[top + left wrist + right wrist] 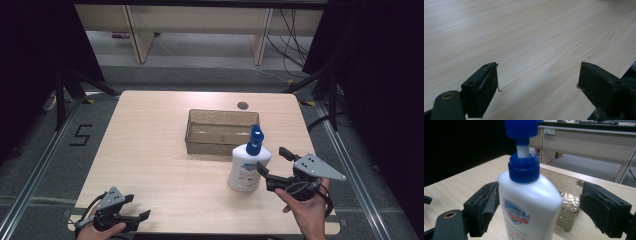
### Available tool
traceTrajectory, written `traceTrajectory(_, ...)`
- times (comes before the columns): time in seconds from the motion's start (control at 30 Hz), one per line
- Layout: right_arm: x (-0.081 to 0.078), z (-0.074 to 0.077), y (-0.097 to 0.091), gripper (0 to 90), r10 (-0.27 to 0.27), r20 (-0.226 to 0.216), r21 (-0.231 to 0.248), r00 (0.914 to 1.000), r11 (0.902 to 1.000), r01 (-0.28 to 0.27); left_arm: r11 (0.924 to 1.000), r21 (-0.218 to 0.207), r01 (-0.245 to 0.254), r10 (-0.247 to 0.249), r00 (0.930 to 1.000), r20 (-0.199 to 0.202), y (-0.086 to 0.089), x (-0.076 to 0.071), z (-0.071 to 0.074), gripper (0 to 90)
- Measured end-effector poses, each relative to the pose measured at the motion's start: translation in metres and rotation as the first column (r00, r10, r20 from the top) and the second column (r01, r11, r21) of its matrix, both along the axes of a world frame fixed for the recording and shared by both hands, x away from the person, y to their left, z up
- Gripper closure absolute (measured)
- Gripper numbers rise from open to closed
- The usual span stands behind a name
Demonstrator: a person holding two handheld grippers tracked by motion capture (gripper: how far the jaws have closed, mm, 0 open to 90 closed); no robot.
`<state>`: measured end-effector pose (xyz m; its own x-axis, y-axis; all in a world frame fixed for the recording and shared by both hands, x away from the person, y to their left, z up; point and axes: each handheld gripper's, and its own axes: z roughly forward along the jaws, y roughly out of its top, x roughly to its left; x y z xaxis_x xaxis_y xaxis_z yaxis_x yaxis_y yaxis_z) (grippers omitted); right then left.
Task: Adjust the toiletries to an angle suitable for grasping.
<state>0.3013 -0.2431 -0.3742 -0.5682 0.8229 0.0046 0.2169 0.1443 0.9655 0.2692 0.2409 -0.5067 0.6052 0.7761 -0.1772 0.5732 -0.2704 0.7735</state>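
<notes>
A white pump bottle point(246, 168) with a blue pump head stands upright on the wooden table point(150, 150), just in front of the clear tinted bin point(220, 131). My right gripper point(274, 162) is open at the bottle's right side, one jaw near its body. In the right gripper view the bottle point(529, 205) stands between the spread jaws, the left one near its side, not clamped. My left gripper point(139, 207) rests low at the table's front left corner, open, with bare wood point(536, 50) between its jaws.
The bin point(567, 202) is shallow and rectangular, behind the bottle. A small round grommet point(243, 105) sits near the table's far edge. Light wooden furniture legs and cables stand on the floor beyond the table. Dark curtains flank both sides.
</notes>
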Motion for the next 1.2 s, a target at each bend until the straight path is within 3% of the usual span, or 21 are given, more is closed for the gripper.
traceTrajectory(0.2,0.004,0.004,0.001,17.2,0.002,-0.003,0.007,1.0,1.0,-0.002,1.0,-0.001,0.001,-0.001,1.0,0.0,0.0,0.0,0.0,15.6)
traceTrajectory(0.23,0.003,0.005,0.003,17.4,0.004,-0.04,0.029,0.9992,0.9996,-0.003,1.0,-0.004,0.001,-0.001,1.0,0.004,0.0,0.0,-0.001,15.6)
traceTrajectory(0.27,0.004,0.006,0.003,17.5,0.0,-0.015,0.019,0.9999,0.9998,0.0,1.0,-0.002,-0.001,0.001,1.0,-0.002,0.0,0.0,0.0,15.6)
traceTrajectory(0.3,0.005,0.006,0.004,17.5,0.0,-0.019,0.023,0.9998,0.9997,0.0,0.9999,0.014,0.009,-0.009,1.0,-0.001,0.001,0.0,0.001,15.6)
traceTrajectory(0.33,0.007,0.007,0.003,17.5,0.003,-0.004,0.006,1.0,1.0,-0.003,1.0,-0.001,-0.002,0.002,1.0,0.002,0.0,0.0,0.0,15.6)
traceTrajectory(0.43,0.008,0.009,0.007,18.0,0.008,-0.014,0.019,0.9999,0.9998,-0.008,1.0,0.0,0.001,-0.001,1.0,0.0,0.0,0.0,0.0,15.6)
traceTrajectory(0.47,0.01,0.011,0.007,18.7,0.015,0.007,0.003,0.9999,0.9999,-0.015,0.9998,0.018,0.012,-0.012,0.9999,0.001,0.001,0.001,0.001,15.6)
traceTrajectory(0.6,0.012,0.014,0.012,19.5,0.021,-0.005,0.008,0.9998,0.9997,-0.021,1.0,-0.003,0.0,0.0,1.0,0.002,0.0,0.0,0.0,15.5)
traceTrajectory(0.63,0.014,0.015,0.015,19.8,0.023,0.008,0.005,0.9997,0.9997,-0.023,0.9998,0.017,0.01,-0.01,0.9999,0.005,0.001,0.0,0.001,15.5)
traceTrajectory(0.7,0.015,0.015,0.015,19.8,0.029,0.017,-0.006,0.9994,0.9996,-0.029,1.0,-0.004,-0.002,0.002,1.0,0.004,-0.001,0.0,0.0,15.6)
traceTrajectory(0.8,0.018,0.015,0.019,20.8,0.033,0.021,-0.003,0.9992,0.9994,-0.033,1.0,-0.002,0.001,-0.001,1.0,0.002,0.0,0.0,0.0,15.6)
traceTrajectory(0.93,0.021,0.015,0.025,24.2,0.058,0.011,-0.005,0.9983,0.9983,-0.058,1.0,-0.004,0.004,-0.004,0.9999,0.009,0.0,0.0,-0.001,15.6)
traceTrajectory(1.2,0.03,0.015,0.032,34.8,0.053,0.02,-0.002,0.9984,0.9986,-0.053,1.0,-0.006,0.002,-0.001,1.0,0.008,0.0,0.0,0.0,15.6)
